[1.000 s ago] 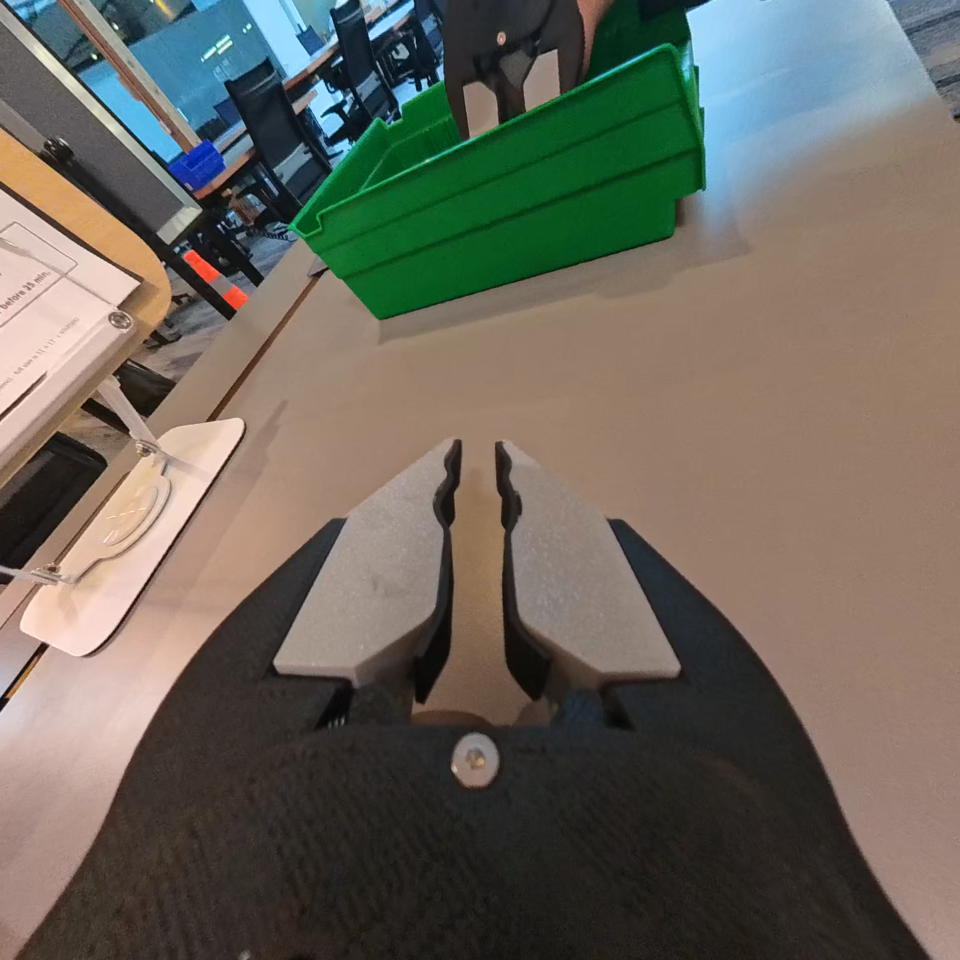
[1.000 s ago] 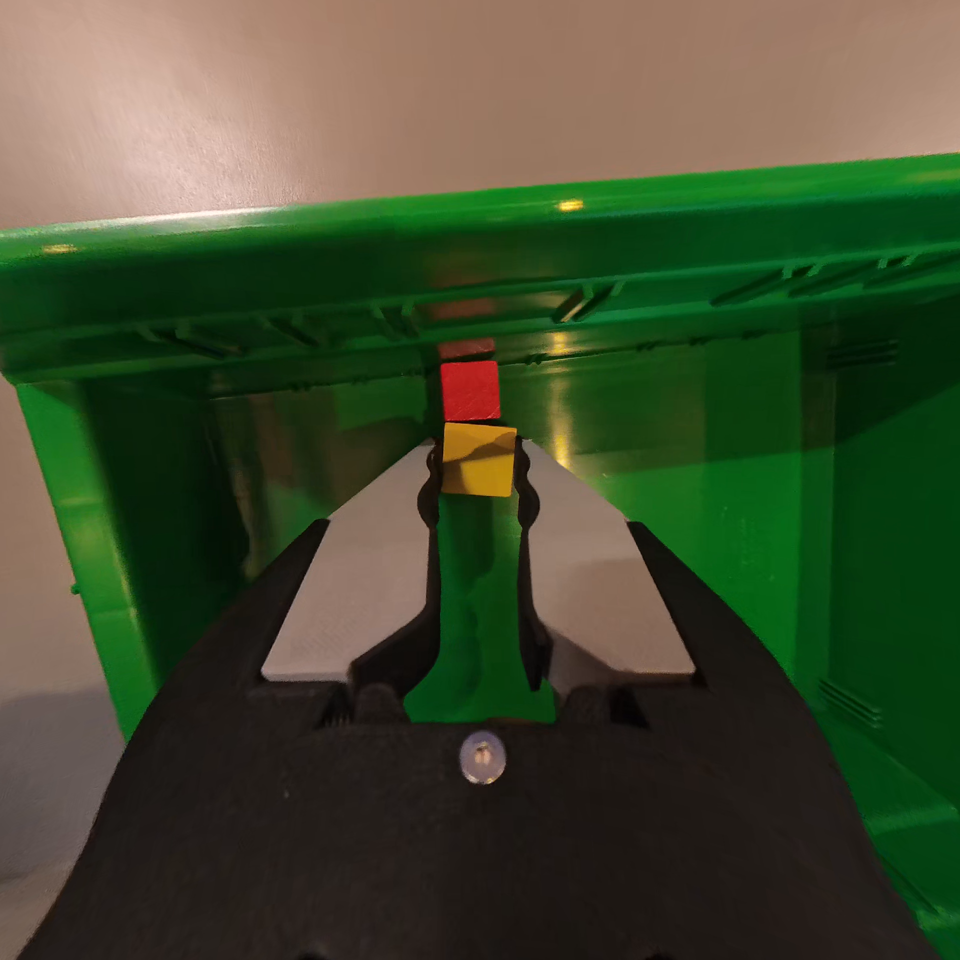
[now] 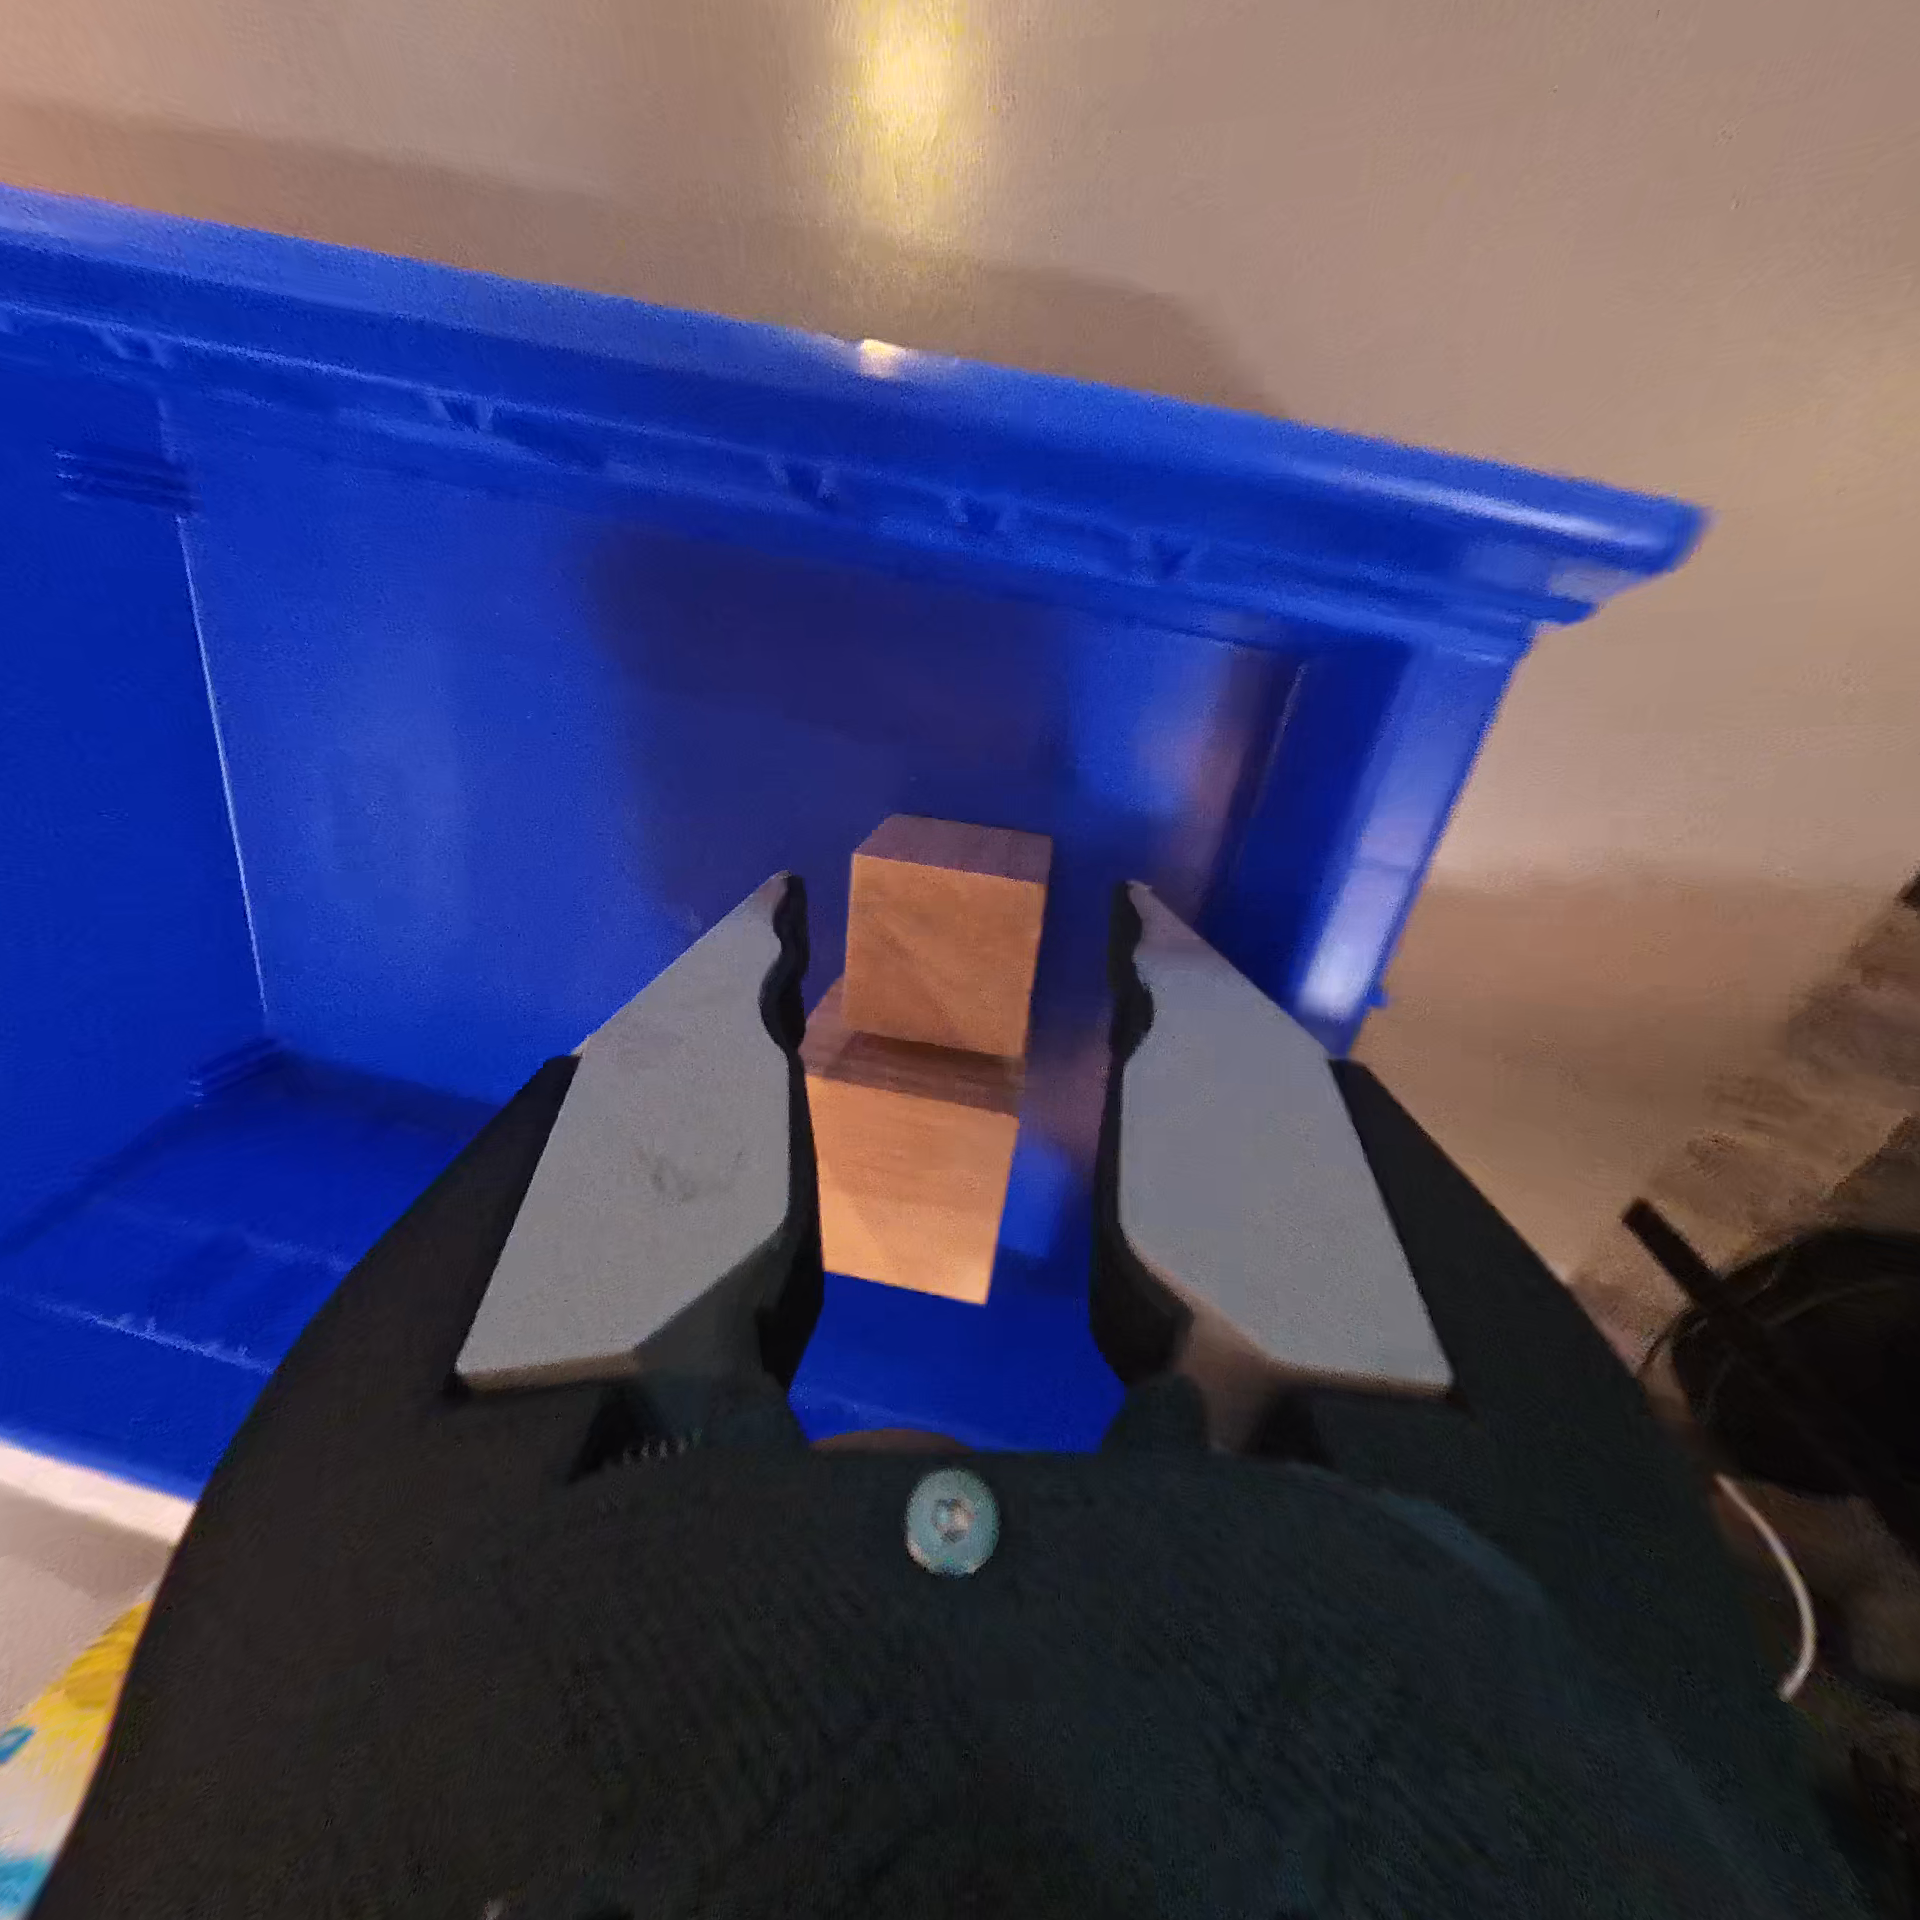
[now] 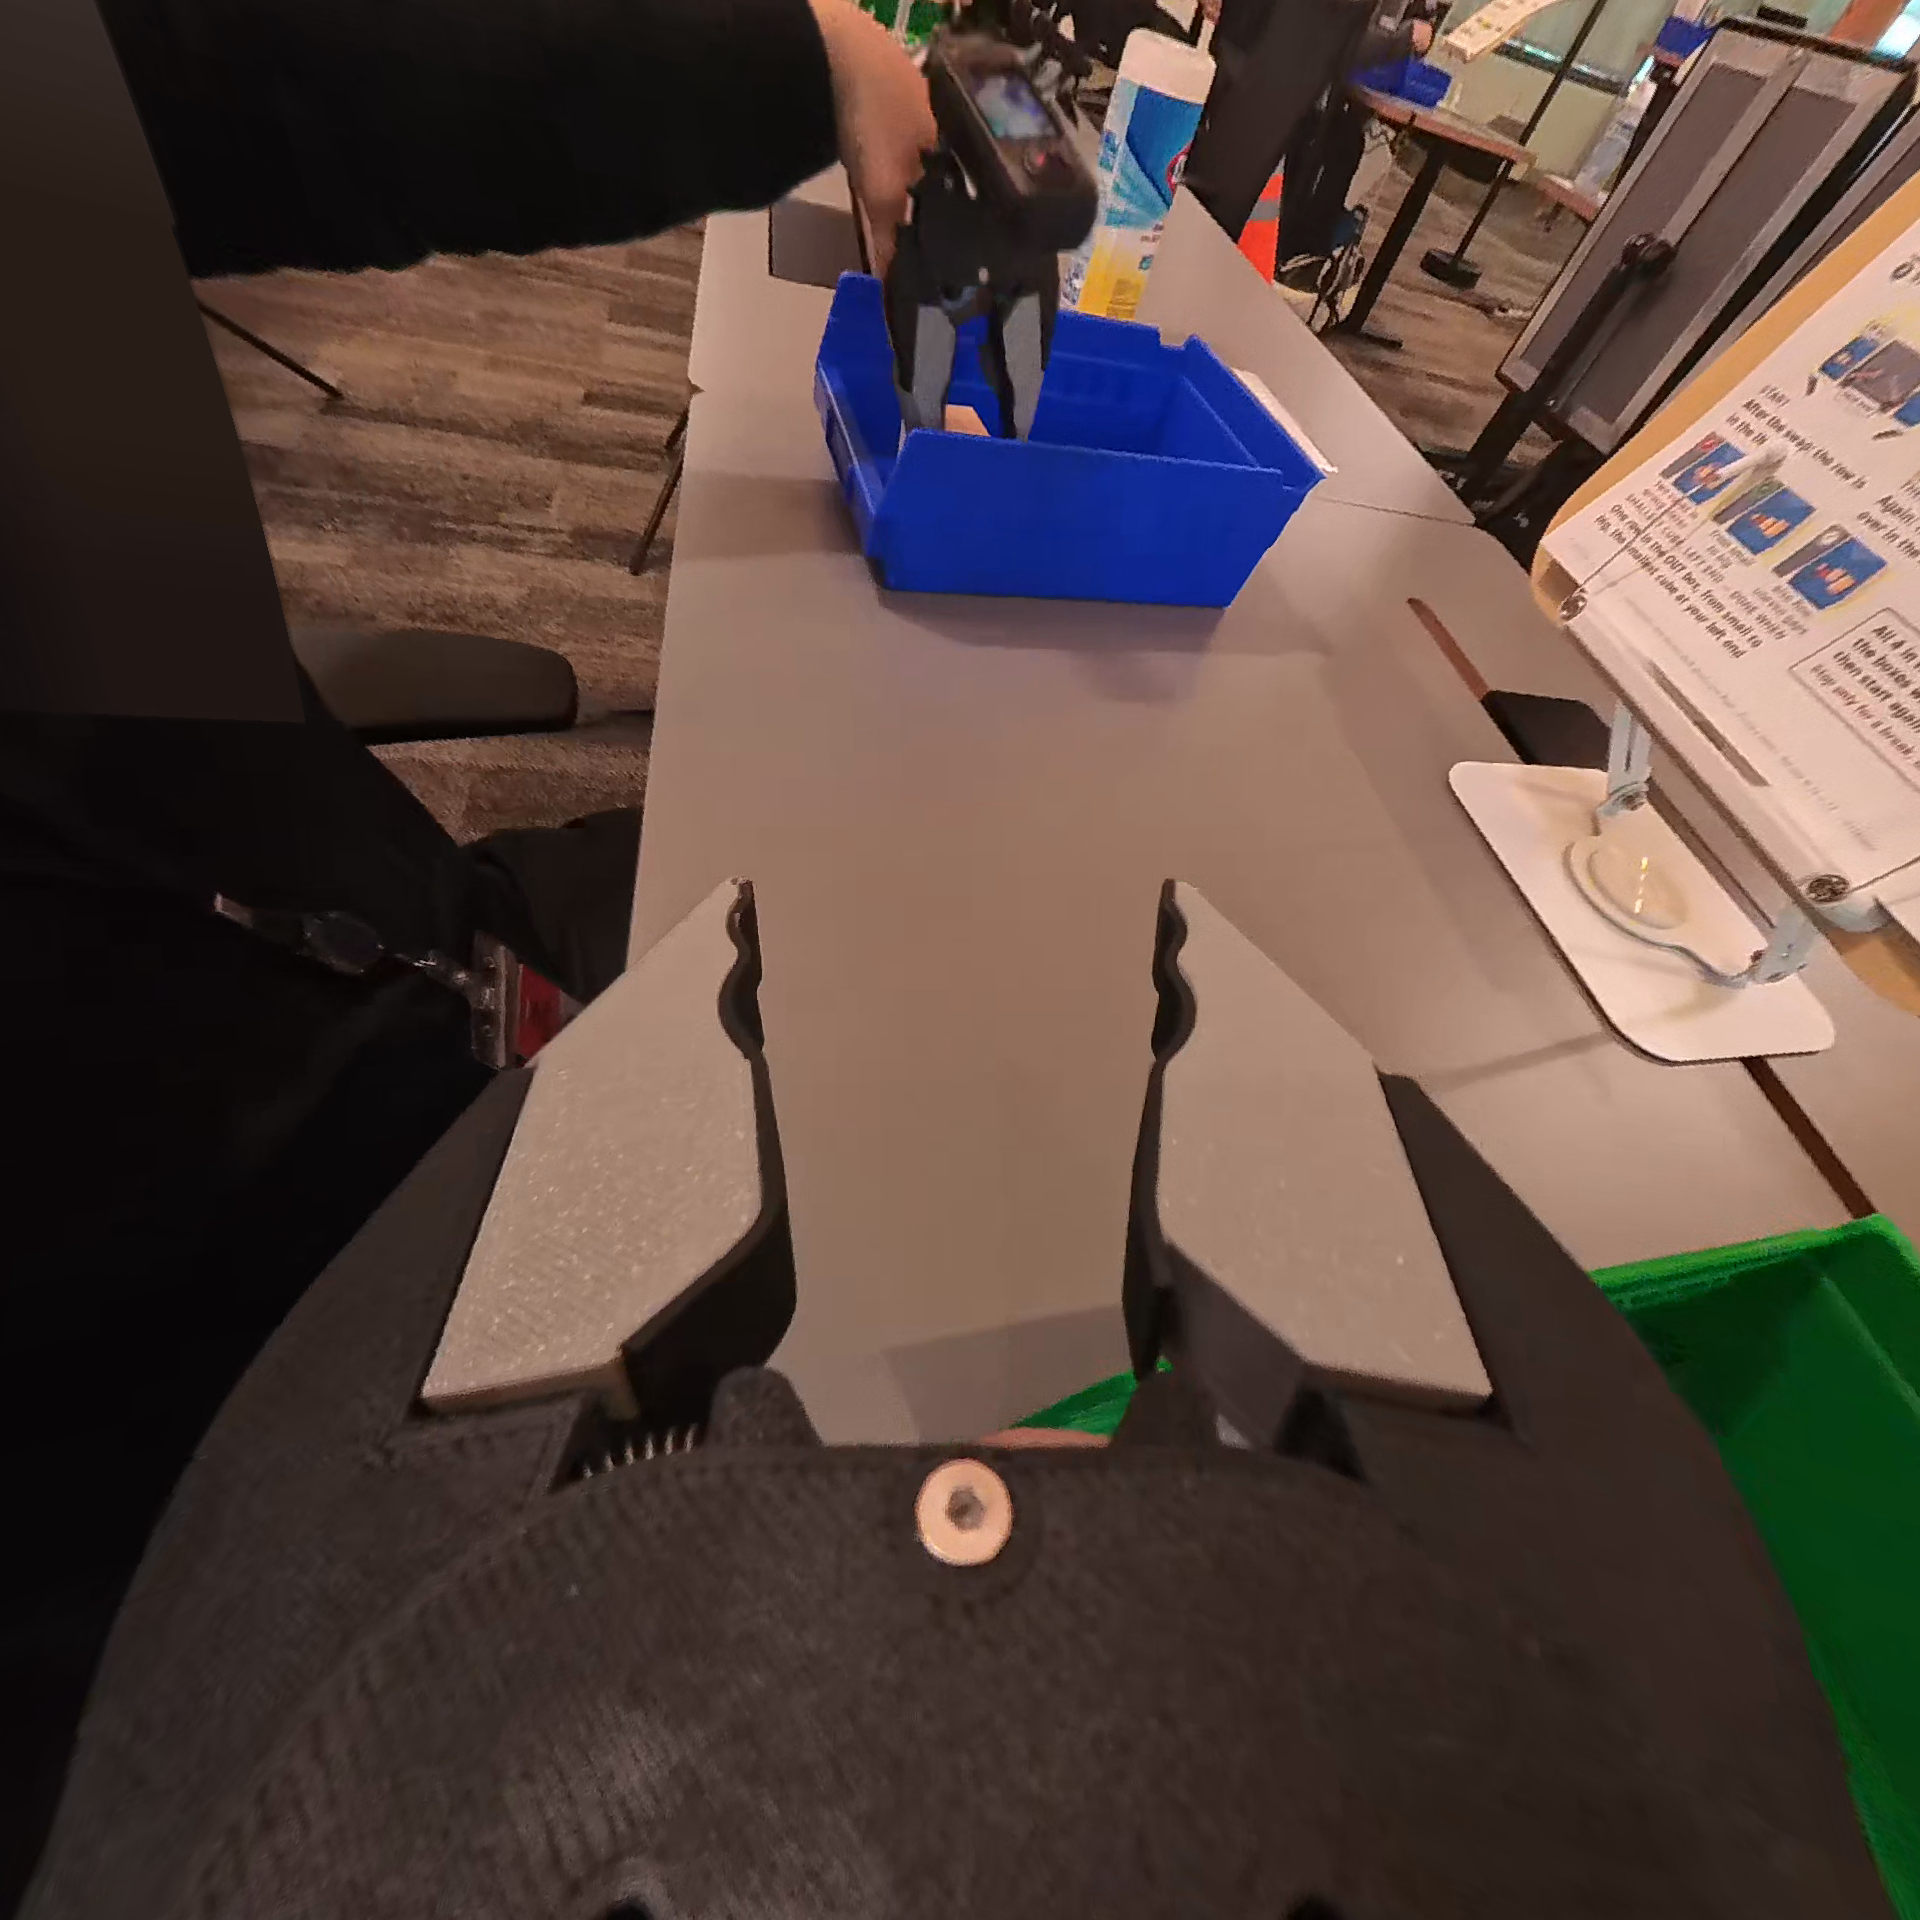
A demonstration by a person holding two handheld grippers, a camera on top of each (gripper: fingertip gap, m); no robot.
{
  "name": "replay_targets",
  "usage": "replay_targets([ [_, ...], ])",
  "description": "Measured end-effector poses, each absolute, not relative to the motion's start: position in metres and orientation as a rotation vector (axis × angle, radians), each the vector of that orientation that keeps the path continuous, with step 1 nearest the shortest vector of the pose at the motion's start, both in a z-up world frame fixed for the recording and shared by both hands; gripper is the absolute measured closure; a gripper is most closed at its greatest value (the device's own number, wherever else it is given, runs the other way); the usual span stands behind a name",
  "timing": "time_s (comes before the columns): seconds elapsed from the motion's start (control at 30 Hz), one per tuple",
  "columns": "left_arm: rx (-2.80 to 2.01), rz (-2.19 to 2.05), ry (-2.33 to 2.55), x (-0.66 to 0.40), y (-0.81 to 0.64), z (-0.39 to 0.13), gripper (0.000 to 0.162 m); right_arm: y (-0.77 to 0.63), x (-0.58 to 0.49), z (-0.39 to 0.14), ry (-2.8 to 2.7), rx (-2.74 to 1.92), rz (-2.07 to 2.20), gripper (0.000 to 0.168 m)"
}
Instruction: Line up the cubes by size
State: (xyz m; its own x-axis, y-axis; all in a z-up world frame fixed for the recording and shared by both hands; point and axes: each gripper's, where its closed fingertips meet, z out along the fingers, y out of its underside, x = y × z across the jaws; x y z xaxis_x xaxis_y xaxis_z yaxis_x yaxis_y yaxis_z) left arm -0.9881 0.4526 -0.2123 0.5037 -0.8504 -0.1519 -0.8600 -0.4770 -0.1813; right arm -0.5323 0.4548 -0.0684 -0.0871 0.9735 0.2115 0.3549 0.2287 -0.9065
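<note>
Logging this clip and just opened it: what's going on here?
A person holds a claw in each hand at a grey table. The left claw is open, reaching into the blue bin, its fingers either side of two plain wooden cubes, gripping neither. The right claw is open and empty above the table, beside the green bin.

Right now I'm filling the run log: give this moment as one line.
left gripper: open, inside blue bin, straddling wooden cubes | right gripper: open, empty, over table | green bin: beside right gripper
</note>
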Motion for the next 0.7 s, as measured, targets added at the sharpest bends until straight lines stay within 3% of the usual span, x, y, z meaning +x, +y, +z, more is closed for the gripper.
replay_targets([
  [0.13, -2.606, 0.129, 1.507, -1.006, 0.452, -0.234, 0.105, 0.451, -0.526, -0.068, -1.597, -1.275, 0.893, 0.096],
  [0.2, -2.663, 0.144, 1.545, -1.015, 0.446, -0.242, 0.116, 0.450, -0.524, -0.067, -1.586, -1.269, 0.900, 0.100],
  [0.33, -2.511, 0.076, 1.513, -0.997, 0.459, -0.228, 0.118, 0.452, -0.530, -0.067, -1.518, -1.302, 1.003, 0.110],
  [0.5, -1.969, 0.059, 1.248, -0.949, 0.500, -0.126, 0.119, 0.458, -0.562, -0.067, -1.398, -1.420, 1.258, 0.098],
  [0.7, -1.346, -0.131, 1.117, -0.843, 0.482, -0.015, 0.119, 0.461, -0.614, -0.034, -1.241, -1.393, 1.640, 0.096],
])
